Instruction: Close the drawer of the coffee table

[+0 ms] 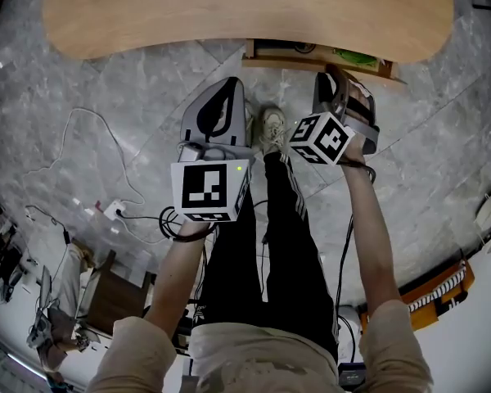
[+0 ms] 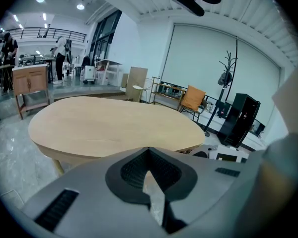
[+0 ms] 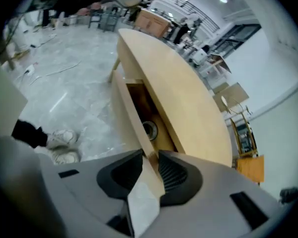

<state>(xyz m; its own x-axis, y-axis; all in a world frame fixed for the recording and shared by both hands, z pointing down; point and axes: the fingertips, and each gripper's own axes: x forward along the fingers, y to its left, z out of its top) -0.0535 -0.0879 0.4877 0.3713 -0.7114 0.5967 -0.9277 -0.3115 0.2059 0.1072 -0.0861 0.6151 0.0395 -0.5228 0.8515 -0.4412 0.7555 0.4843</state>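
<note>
We see the open drawer [image 1: 295, 58] sticking out from under the bench [image 1: 229, 11]. Its long front panel runs across, just ahead of the right gripper [image 1: 334, 80], whose jaws stand slightly apart, in line with its edge. The left gripper [image 1: 231, 84], jaws pressed together and empty, is farther.

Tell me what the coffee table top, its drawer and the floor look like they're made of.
The coffee table top looks like light wood or wood veneer, matte, with faint grain and an even pale tan. The drawer has the same pale wood look in plain flat boards; solid or laminate, I can't tell. The floor looks like grey marble-look stone or tile, polished, with veining, straight joints and a sheen.
</note>
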